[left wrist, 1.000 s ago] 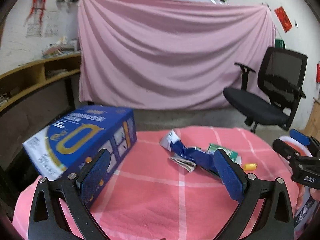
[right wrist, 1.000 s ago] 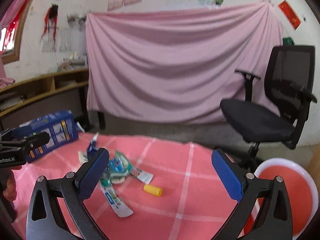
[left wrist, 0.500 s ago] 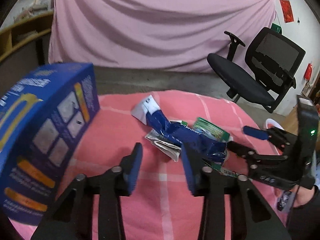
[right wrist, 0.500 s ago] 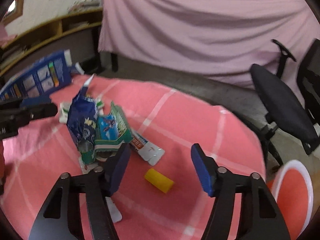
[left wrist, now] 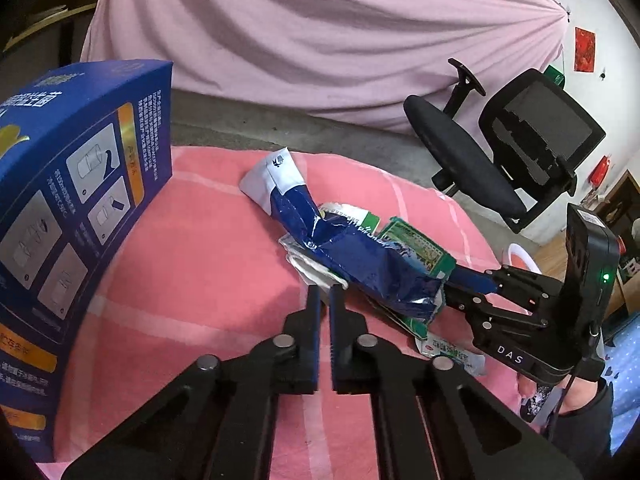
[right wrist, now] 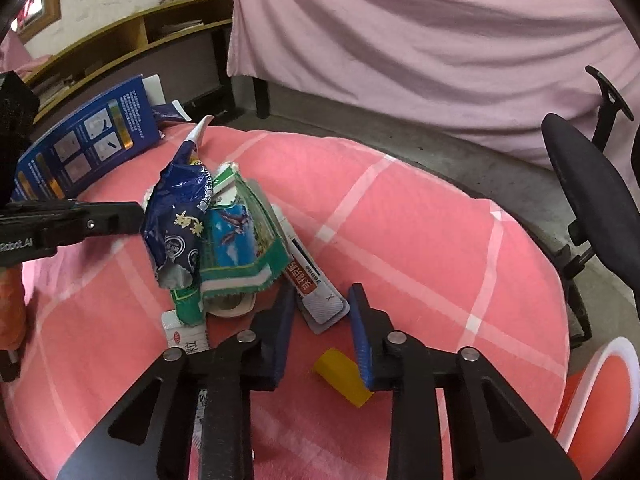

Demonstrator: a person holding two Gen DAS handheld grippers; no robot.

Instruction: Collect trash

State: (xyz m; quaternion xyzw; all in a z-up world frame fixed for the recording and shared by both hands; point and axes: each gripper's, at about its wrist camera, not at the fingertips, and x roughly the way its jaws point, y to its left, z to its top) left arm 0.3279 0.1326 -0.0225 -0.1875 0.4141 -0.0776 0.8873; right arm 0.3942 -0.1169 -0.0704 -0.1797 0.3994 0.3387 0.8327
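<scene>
My right gripper (right wrist: 322, 312), jaws narrowed but not holding, straddles the flat white-and-red toothpaste tube (right wrist: 308, 280) lying lengthwise toward me on the pink checked cloth (right wrist: 420, 240) (left gripper (left wrist: 325, 300) nearly closed, empty, just short of the crumpled blue foil wrapper (left wrist: 360, 260)).

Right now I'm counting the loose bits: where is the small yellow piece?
In the right wrist view the small yellow piece lies on the pink cloth, between the right gripper's jaws, just near of the toothpaste tube.
</scene>
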